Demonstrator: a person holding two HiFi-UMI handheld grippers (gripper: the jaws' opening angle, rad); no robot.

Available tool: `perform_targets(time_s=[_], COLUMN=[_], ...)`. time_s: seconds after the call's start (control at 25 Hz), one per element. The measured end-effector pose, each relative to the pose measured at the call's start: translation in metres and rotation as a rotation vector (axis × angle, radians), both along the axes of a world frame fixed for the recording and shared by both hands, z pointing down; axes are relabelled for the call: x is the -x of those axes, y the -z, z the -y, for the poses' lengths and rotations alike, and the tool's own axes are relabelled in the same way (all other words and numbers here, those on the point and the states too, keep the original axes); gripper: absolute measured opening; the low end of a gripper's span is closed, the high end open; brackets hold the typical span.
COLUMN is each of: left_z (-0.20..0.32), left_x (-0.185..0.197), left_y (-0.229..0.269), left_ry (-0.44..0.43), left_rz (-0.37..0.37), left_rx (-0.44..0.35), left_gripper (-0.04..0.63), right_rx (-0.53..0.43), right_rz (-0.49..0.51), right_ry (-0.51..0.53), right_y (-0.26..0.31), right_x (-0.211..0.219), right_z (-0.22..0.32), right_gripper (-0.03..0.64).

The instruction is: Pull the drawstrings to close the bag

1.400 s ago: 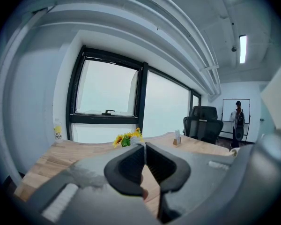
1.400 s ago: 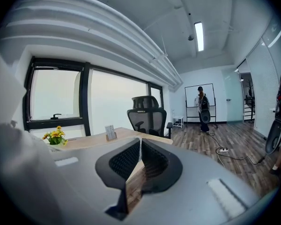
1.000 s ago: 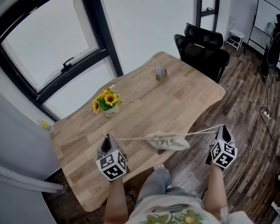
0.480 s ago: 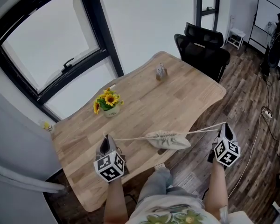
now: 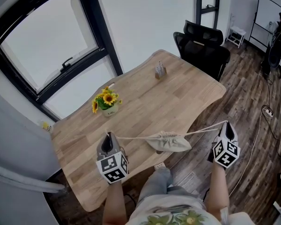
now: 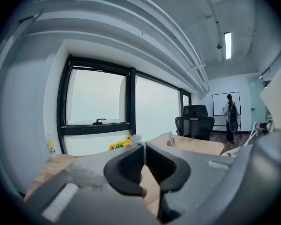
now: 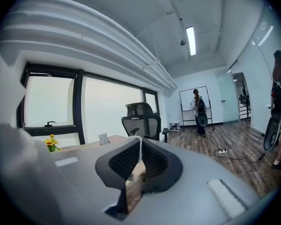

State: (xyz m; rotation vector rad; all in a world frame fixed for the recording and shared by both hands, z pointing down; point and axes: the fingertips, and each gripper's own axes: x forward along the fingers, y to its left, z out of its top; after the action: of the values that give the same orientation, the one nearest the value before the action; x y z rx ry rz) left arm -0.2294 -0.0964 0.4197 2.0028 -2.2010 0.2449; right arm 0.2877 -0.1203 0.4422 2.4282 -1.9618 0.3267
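Beside bag [image 5: 171, 143], tongs [image 5: 107, 135] [image 5: 227, 124] spread wide, clamping drawstrings [image 5: 136, 138].

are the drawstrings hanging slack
No, both drawstrings run taut from the bag out to the left gripper and right gripper.

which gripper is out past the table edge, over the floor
The right gripper, shut on the right drawstring, hangs over the floor. The left gripper holds the left drawstring above the table.
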Motion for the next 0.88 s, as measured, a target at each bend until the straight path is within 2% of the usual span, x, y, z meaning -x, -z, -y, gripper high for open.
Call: perform_targets(time_s=[0.08, 0.32, 0.56, 0.88], left_z=[0.0, -0.002, -0.004, -0.004], left_x=[-0.003, -0.016, -0.039, -0.078], left_y=[0.004, 0.02, 0.036, 0.05], left_ry=[-0.006, -0.049, -0.109, -0.196], left_rz=[0.02, 0.013, 0.035, 0.038], left_rx=[-0.005, -0.049, -0.077, -0.1], left_gripper=[0.011, 0.011, 0.011, 0.011], right_rx=[-0.024, -0.1, -0.136, -0.142], right_rz=[-0.028, -0.073, -0.037, -0.031], right_ry=[0.029, 0.154, 0.248, 0.31], right_y=[0.01, 0.034, 0.048, 0.055], right_x=[0.005, 0.027, 0.049, 0.068], right_z=[0.0, -0.003, -0.007, -0.022], right_gripper=[0.014, 0.014, 0.012, 0.011])
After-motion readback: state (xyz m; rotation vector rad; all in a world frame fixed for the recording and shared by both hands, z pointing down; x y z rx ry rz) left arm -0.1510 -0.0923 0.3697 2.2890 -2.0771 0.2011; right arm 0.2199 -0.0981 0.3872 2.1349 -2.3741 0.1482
